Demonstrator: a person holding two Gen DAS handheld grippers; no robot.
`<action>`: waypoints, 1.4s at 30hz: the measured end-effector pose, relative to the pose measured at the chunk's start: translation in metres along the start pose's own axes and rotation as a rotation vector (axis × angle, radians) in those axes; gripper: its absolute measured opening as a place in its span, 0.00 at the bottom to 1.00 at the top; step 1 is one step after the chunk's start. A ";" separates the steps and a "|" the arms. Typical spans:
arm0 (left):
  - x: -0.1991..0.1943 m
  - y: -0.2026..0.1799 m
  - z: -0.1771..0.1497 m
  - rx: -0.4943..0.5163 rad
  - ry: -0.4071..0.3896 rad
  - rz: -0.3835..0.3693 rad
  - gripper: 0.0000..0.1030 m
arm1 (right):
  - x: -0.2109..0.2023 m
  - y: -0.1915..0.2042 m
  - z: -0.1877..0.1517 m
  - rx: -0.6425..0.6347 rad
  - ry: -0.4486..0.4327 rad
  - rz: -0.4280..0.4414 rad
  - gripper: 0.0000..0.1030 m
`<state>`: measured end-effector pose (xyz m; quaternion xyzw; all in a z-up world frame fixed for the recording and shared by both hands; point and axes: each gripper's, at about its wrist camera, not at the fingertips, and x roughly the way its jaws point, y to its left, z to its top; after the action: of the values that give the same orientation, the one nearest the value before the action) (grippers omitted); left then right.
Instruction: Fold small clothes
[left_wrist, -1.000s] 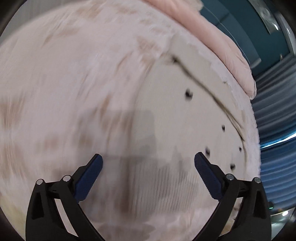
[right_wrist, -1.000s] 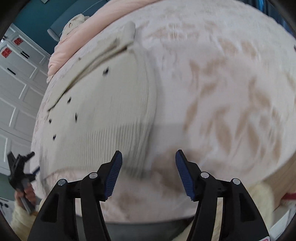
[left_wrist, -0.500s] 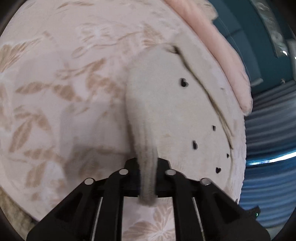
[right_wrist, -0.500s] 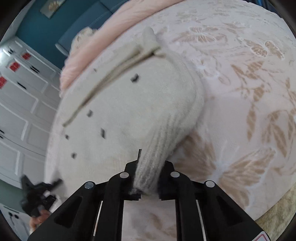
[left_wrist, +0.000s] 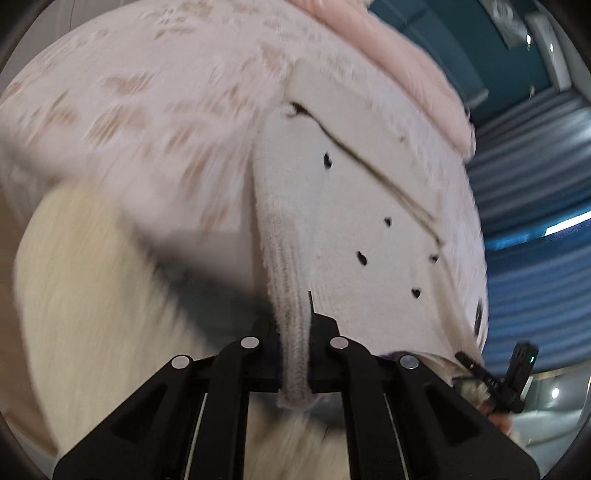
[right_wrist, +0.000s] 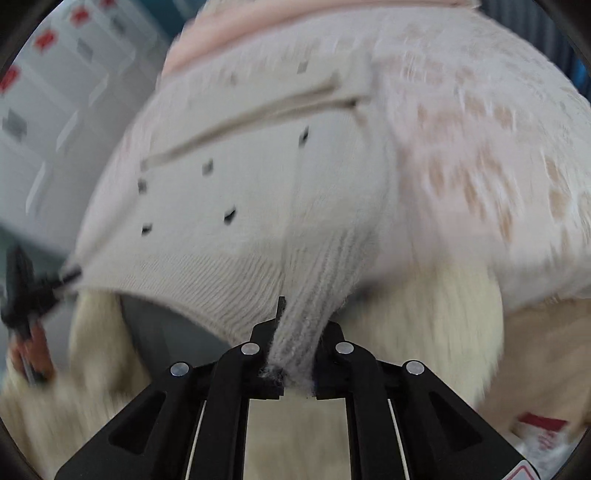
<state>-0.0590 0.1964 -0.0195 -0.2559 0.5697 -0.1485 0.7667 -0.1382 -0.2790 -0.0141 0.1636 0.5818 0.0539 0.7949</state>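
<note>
Pinching the ribbed hem of the cream sweater (left_wrist: 354, 221) at both corners over the floral bedspread (left_wrist: 147, 122), the left gripper (left_wrist: 294, 363) and right gripper (right_wrist: 294, 363) hold thin bunches; uneven pulling could slip one free.

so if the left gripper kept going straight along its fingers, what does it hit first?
The sweater itself. The left gripper is shut on its ribbed hem, and the knit stretches straight ahead of the fingers. Beyond it lies the floral bedspread, probably next, though blur and fisheye make depth unclear.
</note>
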 end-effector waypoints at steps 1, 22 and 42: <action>-0.006 0.001 -0.013 0.006 0.022 0.008 0.06 | -0.005 0.003 -0.019 -0.014 0.048 0.011 0.08; 0.099 -0.061 0.215 0.090 -0.319 0.080 0.80 | 0.055 -0.063 0.203 0.264 -0.465 0.051 0.59; 0.119 -0.096 0.268 0.219 -0.213 0.146 0.07 | 0.036 -0.031 0.254 0.052 -0.491 -0.065 0.05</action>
<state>0.2381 0.1147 -0.0018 -0.1431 0.4829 -0.1258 0.8547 0.1095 -0.3484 0.0115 0.1732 0.3774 -0.0281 0.9093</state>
